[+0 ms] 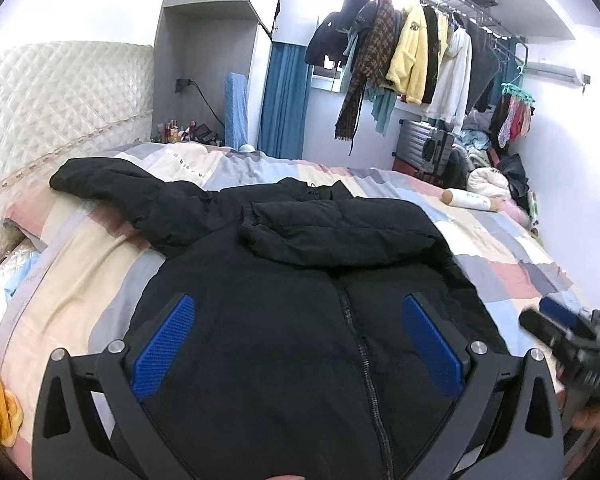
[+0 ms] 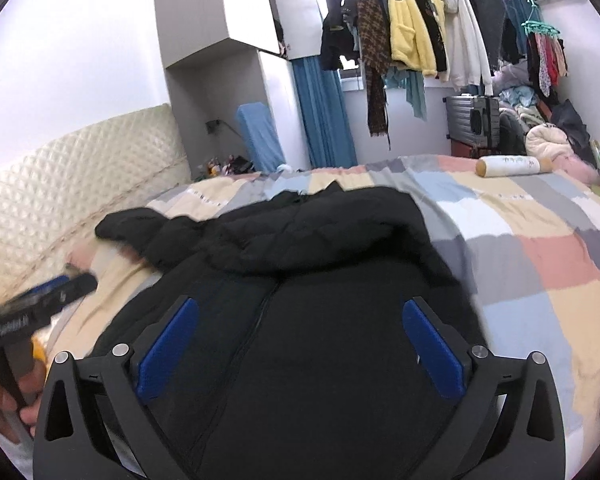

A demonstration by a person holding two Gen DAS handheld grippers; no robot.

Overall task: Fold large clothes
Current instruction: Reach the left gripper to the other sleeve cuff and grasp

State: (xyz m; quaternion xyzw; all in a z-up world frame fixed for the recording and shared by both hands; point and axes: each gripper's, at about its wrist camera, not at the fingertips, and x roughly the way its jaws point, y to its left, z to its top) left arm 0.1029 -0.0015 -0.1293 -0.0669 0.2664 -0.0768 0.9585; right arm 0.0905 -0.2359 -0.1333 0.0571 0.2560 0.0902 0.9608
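A black jacket (image 1: 300, 280) lies face up on the bed (image 1: 100, 248), zip (image 1: 364, 352) running toward the person. One sleeve (image 1: 340, 232) is already laid across the chest, just below the collar. The other sleeve (image 1: 112, 188) is flung out from the jacket toward the quilted headboard (image 1: 60, 92), unfolded.

The left tongs (image 1: 296, 344) hang over the jacket's lower front, spread wide with nothing between the blue pads (image 1: 164, 348). The right tongs (image 2: 300, 348) are the same, gaping wide and empty above the hem side of the zip. Neither seems to be touching cloth, though that is hard to judge from these angles.

I would say the step now is the outstretched sleeve. To do it well, the left tongs should travel out from the jacket to the cuff end and pinch only the sleeve's cloth, not the bedcover beneath. Then the sleeve should be lifted a little and carried over to lie on the first sleeve. The jacket is puffy and will spring back, so the right tongs might press the chest to keep the body from dragging. The zip makes a good centre line for matching both sides.

A bottle (image 1: 466, 200) lies on the bed beyond the jacket, well apart from it.
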